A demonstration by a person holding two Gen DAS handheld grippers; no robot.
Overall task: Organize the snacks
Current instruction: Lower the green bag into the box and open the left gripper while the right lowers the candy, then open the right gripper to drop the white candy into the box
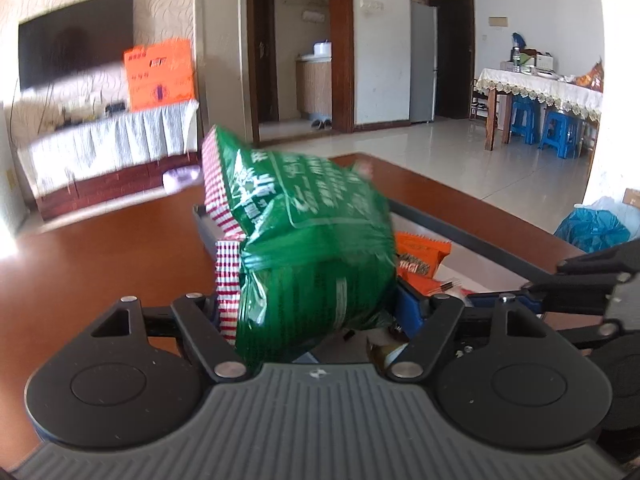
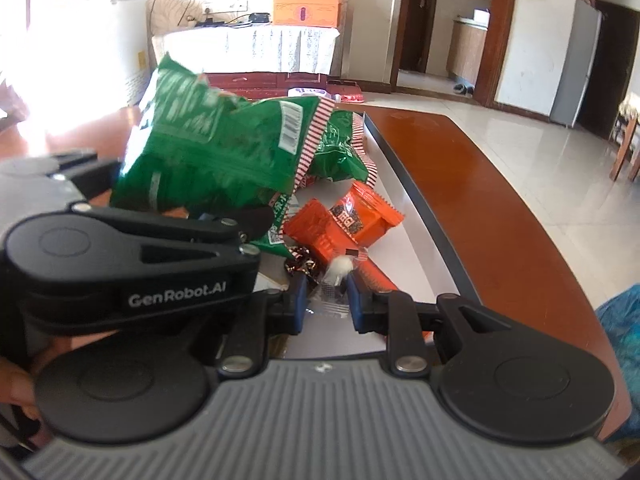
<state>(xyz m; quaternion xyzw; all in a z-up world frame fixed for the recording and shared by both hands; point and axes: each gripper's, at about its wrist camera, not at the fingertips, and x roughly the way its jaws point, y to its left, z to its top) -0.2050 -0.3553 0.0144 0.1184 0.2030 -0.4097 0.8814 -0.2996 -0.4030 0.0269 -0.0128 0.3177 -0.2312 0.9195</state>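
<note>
The left claw (image 1: 320, 312) pinches a green snack bag (image 1: 304, 248) above a grey tray (image 2: 420, 216) near the counter's (image 2: 500, 184) far right corner. The tray holds another green bag (image 2: 340, 148) and orange packets (image 2: 352, 220). The right claw (image 2: 327, 300) is pressed onto a small clear wrapper (image 2: 336, 276).

A large green snack bag (image 1: 312, 248) with red-and-white striped edges is seen raised and crumpled above a dark-rimmed white tray (image 2: 416, 216). A second green bag (image 2: 340, 148) lies at the tray's far end. Two orange snack packets (image 2: 352, 220) are found in the middle, beside a small dark-wrapped candy (image 2: 300, 266) and a small white-wrapped piece (image 2: 338, 270).
</note>
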